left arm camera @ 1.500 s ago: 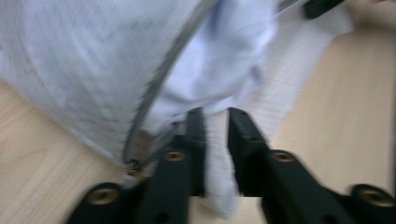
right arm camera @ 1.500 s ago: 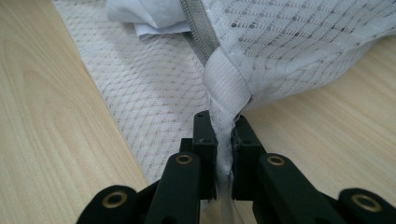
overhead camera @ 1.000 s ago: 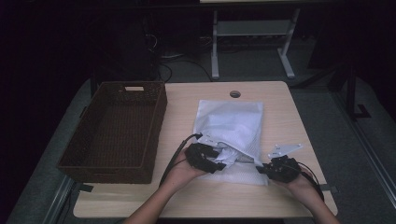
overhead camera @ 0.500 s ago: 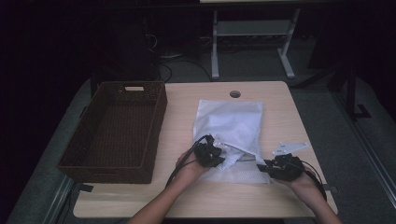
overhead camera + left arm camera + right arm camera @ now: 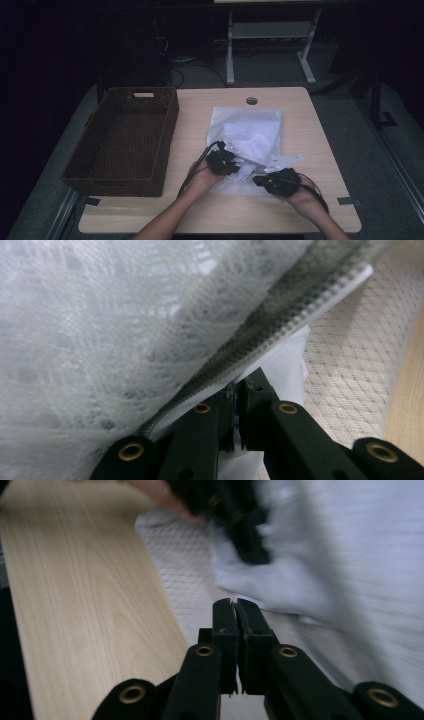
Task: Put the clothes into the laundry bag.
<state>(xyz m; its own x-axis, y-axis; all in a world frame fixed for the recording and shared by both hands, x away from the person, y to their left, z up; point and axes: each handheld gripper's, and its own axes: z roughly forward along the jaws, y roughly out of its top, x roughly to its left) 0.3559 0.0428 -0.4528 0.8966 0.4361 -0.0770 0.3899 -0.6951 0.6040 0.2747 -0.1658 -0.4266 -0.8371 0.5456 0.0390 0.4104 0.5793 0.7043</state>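
Observation:
A white mesh bag (image 5: 247,132) lies flat on the wooden table (image 5: 200,210), its zipper edge (image 5: 280,315) draped over my left gripper's jaws. My left gripper (image 5: 231,166) is at the bag's near edge, shut on a fold of white cloth (image 5: 287,357) under that zipper edge. In the right gripper view the left gripper (image 5: 235,515) holds the same white cloth (image 5: 320,565) lifted. My right gripper (image 5: 260,180) is at the bag's near right corner. Its jaws (image 5: 235,630) are shut with nothing between them, low over the mesh.
A dark wicker basket (image 5: 167,130) stands on the table's left half. A round cable hole (image 5: 251,100) is at the far edge. Bare wood runs along the near edge and the right side. A desk frame (image 5: 270,40) stands beyond the table.
My right gripper has moved left toward the left gripper. The bag's loose near right corner has shifted left with it. The left gripper has barely moved.

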